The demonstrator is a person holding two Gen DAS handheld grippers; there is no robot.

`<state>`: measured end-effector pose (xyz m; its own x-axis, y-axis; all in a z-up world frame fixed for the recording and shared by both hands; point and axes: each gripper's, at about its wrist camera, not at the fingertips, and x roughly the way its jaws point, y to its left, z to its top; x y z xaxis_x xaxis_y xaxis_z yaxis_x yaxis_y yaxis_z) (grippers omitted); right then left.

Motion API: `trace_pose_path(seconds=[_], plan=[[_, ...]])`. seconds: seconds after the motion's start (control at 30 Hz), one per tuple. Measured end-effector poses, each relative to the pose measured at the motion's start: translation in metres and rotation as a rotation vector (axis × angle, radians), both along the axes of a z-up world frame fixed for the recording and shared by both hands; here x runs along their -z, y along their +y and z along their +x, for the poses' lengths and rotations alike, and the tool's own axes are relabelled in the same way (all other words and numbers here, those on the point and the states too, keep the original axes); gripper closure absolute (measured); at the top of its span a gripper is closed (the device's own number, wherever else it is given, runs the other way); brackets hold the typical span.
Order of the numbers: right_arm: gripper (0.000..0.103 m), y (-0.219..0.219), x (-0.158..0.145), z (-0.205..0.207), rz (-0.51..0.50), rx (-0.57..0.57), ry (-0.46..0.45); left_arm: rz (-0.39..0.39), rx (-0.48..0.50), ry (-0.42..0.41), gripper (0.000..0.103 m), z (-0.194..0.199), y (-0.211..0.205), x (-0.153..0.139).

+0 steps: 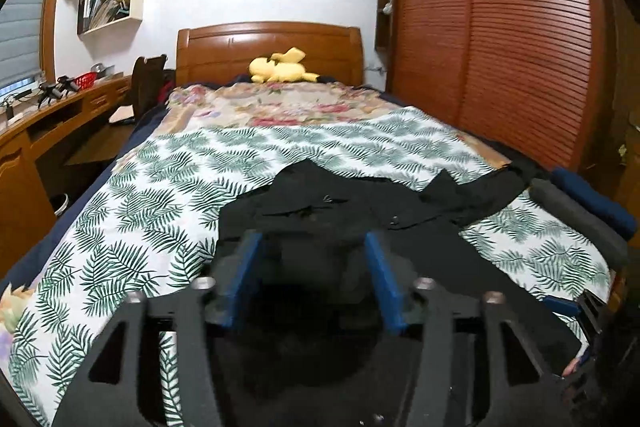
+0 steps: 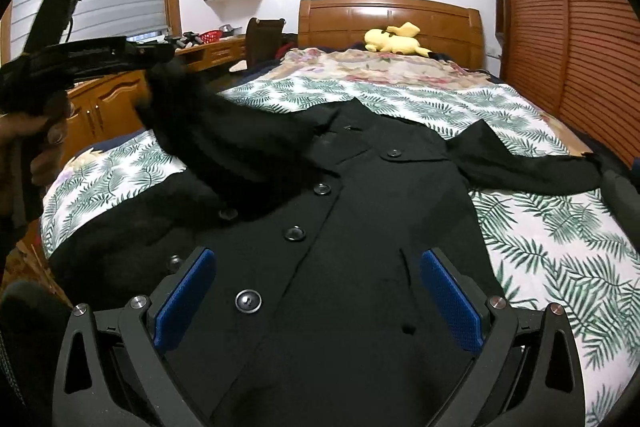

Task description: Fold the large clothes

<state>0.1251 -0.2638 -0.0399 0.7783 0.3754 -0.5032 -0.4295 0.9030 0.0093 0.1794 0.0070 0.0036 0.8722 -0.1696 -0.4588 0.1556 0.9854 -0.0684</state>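
A large black buttoned coat (image 2: pixel 352 211) lies front-up on the bed, collar toward the headboard; it also shows in the left wrist view (image 1: pixel 344 203). My left gripper (image 2: pixel 156 63) is raised at the left of the right wrist view, shut on the coat's left sleeve (image 2: pixel 224 143), which hangs lifted over the coat's chest. In its own view, dark cloth fills the space between its blue pads (image 1: pixel 244 275). My right gripper (image 2: pixel 316 291) is open and empty, low over the coat's lower front. The coat's right sleeve (image 2: pixel 532 167) lies spread out to the right.
The bed has a leaf-print cover (image 2: pixel 560 247) and a floral blanket (image 1: pixel 272 103) further back. A yellow plush toy (image 1: pixel 282 67) lies by the wooden headboard (image 1: pixel 268 47). A wooden desk (image 1: pixel 52 115) runs along the left, a louvred wardrobe (image 1: pixel 500 39) along the right.
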Motion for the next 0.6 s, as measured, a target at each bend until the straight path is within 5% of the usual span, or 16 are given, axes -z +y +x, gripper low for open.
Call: trace_pose_path(seconds=[0.07,0.33,0.6], plan=[[0.001,0.004,-0.006,-0.005,-0.010,-0.002,-0.003,-0.020,0.010,-0.035,0.024,-0.011,0.000,-0.001],[0.002,0.029,-0.009,-0.004,-0.061,-0.059,0.006,-0.047,-0.059,-0.023,0.024,-0.025,0.032,0.017],[0.017,0.070,-0.003,0.029,-0.053,-0.182,0.051,-0.067,-0.114,0.017,0.024,-0.034,0.077,0.029]])
